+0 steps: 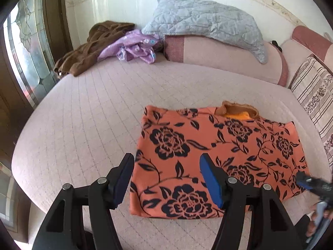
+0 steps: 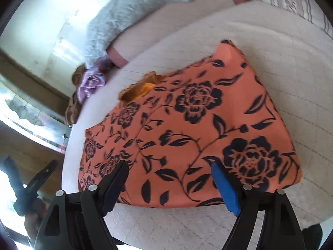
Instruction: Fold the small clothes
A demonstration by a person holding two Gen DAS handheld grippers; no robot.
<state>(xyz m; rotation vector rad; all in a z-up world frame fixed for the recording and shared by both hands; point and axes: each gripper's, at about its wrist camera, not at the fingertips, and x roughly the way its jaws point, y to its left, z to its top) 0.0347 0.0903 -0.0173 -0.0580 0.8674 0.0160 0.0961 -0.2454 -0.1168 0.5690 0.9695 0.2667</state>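
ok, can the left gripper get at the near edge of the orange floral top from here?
Probably yes: the left gripper is open and empty above the orange floral top, whose near edge lies flat and uncovered on the bed.

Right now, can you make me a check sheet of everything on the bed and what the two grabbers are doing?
Surface: pale quilted bed cover, flat.
Job's things: orange flowered garment, lying in a flat rectangle, collar at the far edge.
Clutter: brown garment, purple garment, grey quilted pillow, striped cushion.
Grippers: left gripper open, empty, above the garment; right gripper open, empty.
Cables: nothing seen.
Surroundings: tiled wall, glass door.
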